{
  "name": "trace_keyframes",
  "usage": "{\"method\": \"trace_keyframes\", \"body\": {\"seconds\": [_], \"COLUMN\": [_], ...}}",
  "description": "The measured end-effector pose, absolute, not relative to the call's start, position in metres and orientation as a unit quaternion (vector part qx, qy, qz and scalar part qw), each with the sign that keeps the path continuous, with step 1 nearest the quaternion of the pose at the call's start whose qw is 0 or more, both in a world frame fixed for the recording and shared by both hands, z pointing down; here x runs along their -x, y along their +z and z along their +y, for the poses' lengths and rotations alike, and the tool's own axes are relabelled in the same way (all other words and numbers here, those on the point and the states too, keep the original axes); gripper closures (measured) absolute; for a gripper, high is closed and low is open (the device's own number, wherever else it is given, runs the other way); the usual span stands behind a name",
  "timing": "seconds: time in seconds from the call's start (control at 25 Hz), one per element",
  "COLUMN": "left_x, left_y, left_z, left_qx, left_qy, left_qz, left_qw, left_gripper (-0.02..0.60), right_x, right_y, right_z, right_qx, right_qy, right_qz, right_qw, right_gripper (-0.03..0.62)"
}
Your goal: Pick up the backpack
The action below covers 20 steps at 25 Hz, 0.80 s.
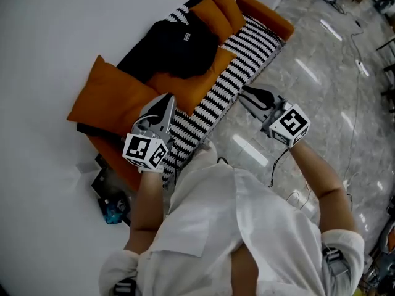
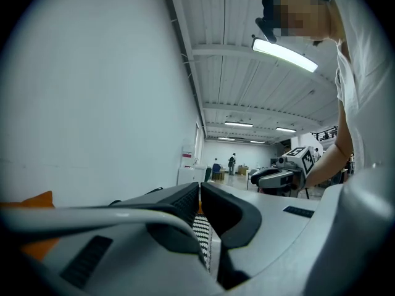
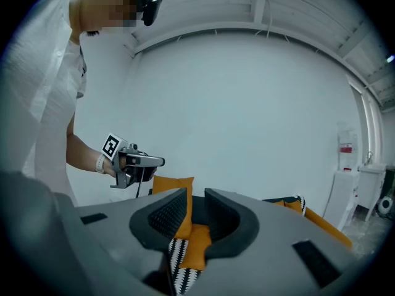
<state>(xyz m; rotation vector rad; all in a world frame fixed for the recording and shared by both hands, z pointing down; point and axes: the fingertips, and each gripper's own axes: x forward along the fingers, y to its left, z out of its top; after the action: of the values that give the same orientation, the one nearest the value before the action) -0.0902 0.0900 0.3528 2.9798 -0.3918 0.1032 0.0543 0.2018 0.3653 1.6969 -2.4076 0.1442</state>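
Observation:
The black backpack [image 1: 174, 45] lies on a sofa with a black-and-white striped seat [image 1: 247, 54], leaning among orange cushions. My left gripper [image 1: 168, 99] hovers over the sofa's near end beside a large orange cushion [image 1: 111, 100], well short of the backpack. Its jaws are shut with nothing between them [image 2: 199, 187]. My right gripper [image 1: 243, 93] hangs over the floor just off the sofa's front edge. Its jaws stand slightly apart and hold nothing [image 3: 196, 196]. They point at the cushions and the striped seat.
The sofa stands against a white wall [image 1: 49, 42]. A glossy tiled floor [image 1: 321, 85] with cables runs to the right. Dark items and a blue object [image 1: 113, 213] lie on the floor by the sofa's near end. People stand far off across the hall [image 2: 232, 162].

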Motion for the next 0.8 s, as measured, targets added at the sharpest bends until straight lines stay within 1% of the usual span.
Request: {"method": "trace_keyframes", "body": {"seconds": [0.24,0.48,0.8], "left_x": [0.051,0.012,0.003], "left_y": [0.376,0.381,0.388], "left_z": [0.036,-0.027,-0.092], "left_qx": [-0.988,-0.987,-0.984], "left_qy": [0.041,0.031,0.034], "left_qz": [-0.126,-0.126,-0.149], "left_qw": [0.083,0.093,0.097], "left_gripper": [0.555,0.555,0.555], "right_x": [-0.084,-0.115,-0.119], "right_y": [0.381,0.388,0.403], "right_z": [0.146,0.071,-0.016], "right_qx": [-0.569,-0.563,-0.523], "right_qy": [0.071,0.076,0.074], "right_qz": [-0.813,-0.816,-0.84], "right_qw": [0.102,0.105,0.125], "right_gripper": [0.491,0.48,0.456]}}
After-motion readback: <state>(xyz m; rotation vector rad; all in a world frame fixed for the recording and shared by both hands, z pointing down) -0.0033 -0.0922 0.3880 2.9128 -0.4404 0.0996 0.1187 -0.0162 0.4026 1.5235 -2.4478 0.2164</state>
